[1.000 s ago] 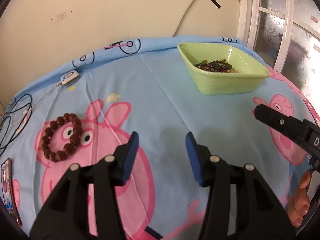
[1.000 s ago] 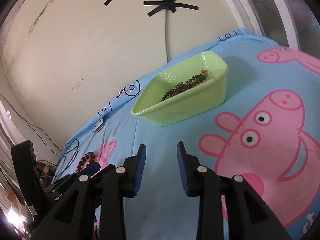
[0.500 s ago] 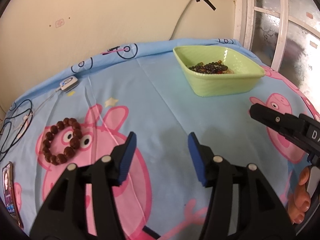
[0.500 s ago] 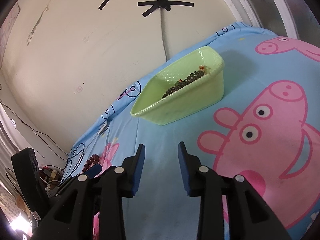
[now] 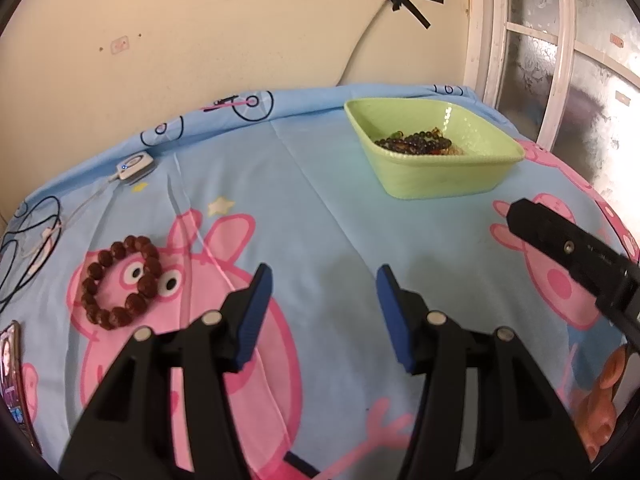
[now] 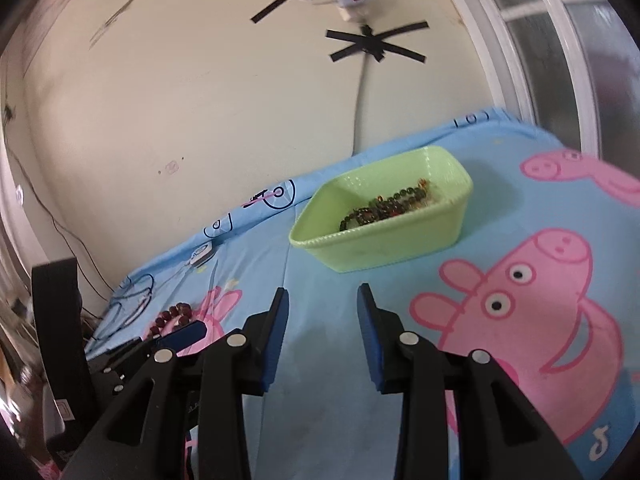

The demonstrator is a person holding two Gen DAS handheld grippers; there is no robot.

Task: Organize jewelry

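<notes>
A dark red-brown bead bracelet [image 5: 120, 282] lies flat on the blue cartoon-pig cloth, left of my left gripper [image 5: 324, 280]; it also shows in the right wrist view [image 6: 170, 317]. A light green bin [image 5: 436, 178] at the back right holds dark bead jewelry [image 5: 416, 142]; the bin [image 6: 380, 246] is ahead of my right gripper [image 6: 322, 300]. Both grippers are open and empty, held above the cloth. My right gripper's body [image 5: 576, 256] shows at the right of the left wrist view.
A white device with a cable [image 5: 134, 168] and black looped cords [image 5: 28, 236] lie at the cloth's back left. A phone [image 5: 12, 364] lies at the left edge. A wall is behind and a window frame [image 5: 560, 48] to the right.
Both grippers have drawn back and lifted a little, so the bin and bracelet sit lower in view. The right gripper's view has swung left. Both stay open and empty.
</notes>
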